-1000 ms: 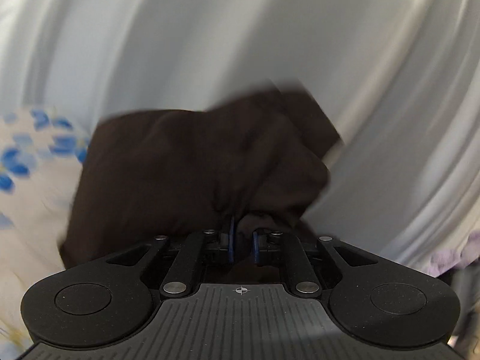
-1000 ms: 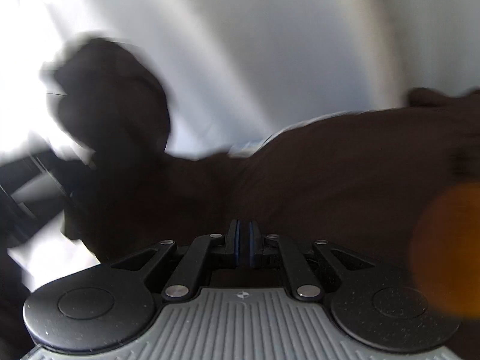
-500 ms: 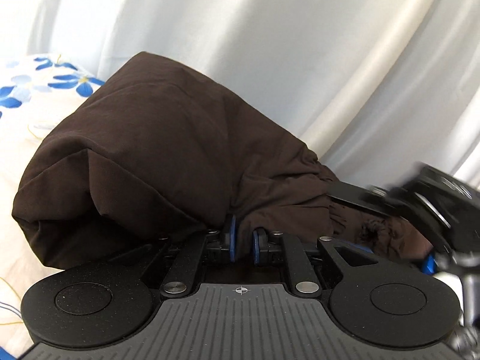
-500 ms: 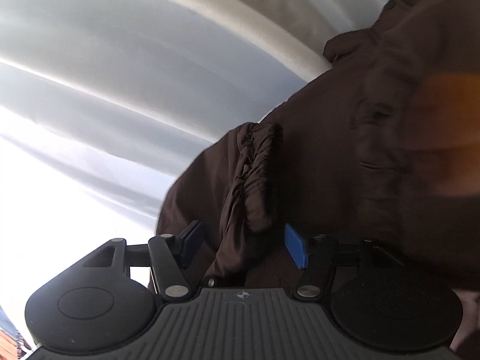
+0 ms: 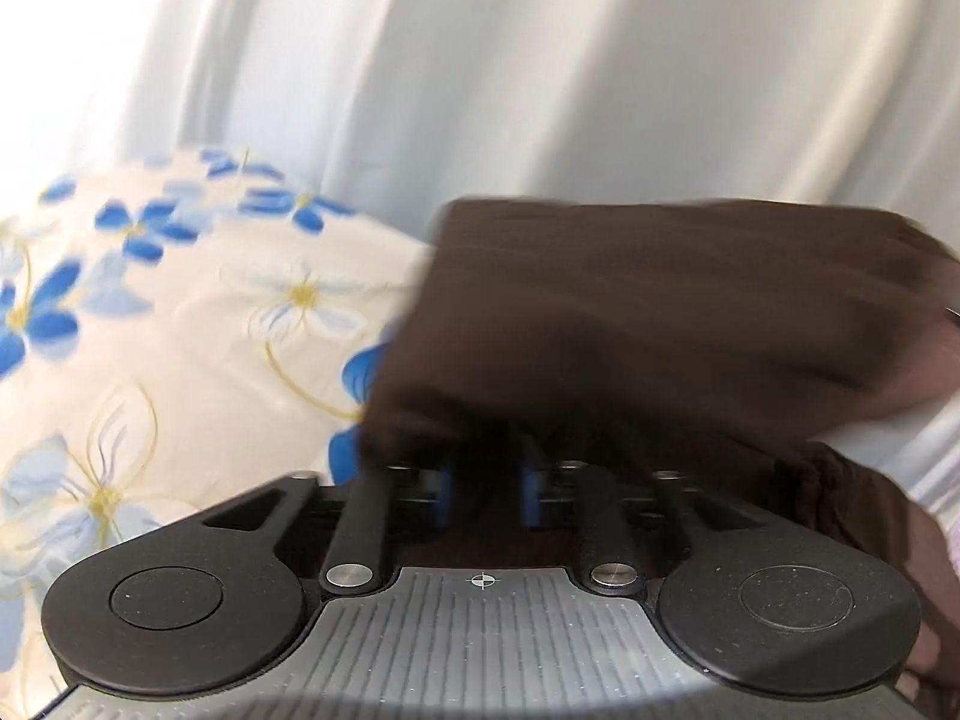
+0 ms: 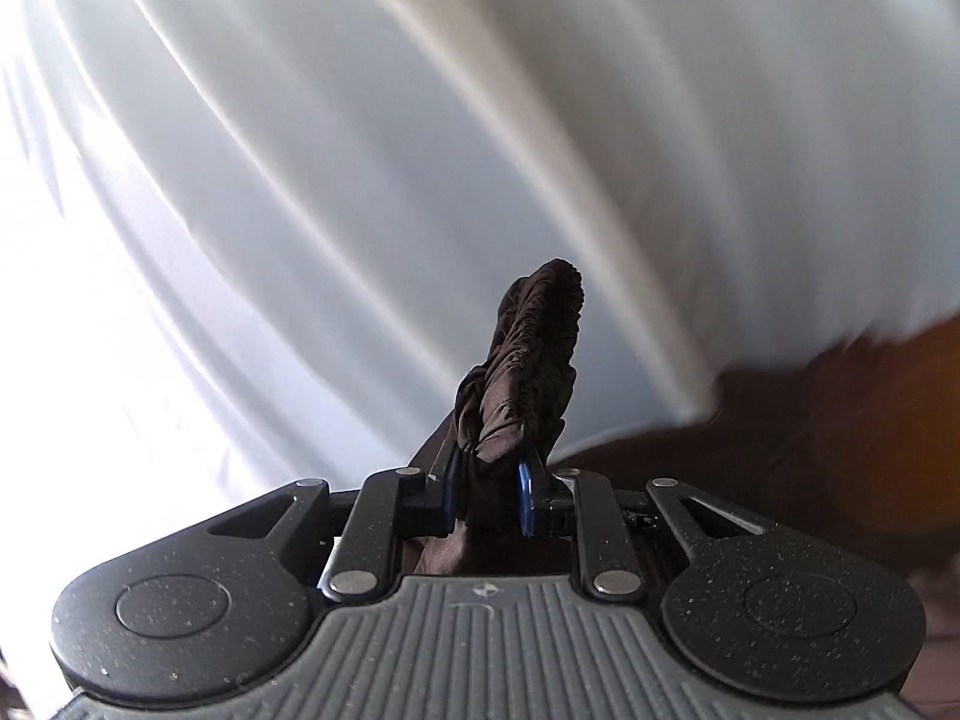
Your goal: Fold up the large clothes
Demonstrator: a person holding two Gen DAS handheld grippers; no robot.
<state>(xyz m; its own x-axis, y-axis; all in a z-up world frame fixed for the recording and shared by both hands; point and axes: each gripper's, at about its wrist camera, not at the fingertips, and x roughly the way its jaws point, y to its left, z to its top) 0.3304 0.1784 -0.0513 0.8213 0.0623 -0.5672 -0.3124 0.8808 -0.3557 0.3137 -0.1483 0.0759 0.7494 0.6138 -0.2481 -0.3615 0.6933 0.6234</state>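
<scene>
Right gripper (image 6: 487, 495): blue fingers (image 6: 526, 498) clamped on a gathered, elasticated edge of the dark brown garment (image 6: 528, 360), which stands up between them and trails off to the right. Left gripper (image 5: 483, 495): fingers close together with brown cloth between them (motion blur prevents confirming a firm pinch). From there the garment (image 5: 660, 312) spreads forward and rightward, beside the floral bedsheet (image 5: 180, 330), before a white curtain (image 5: 540, 60). Both grippers appear equally near; the span between them probably sets the fold line.
</scene>
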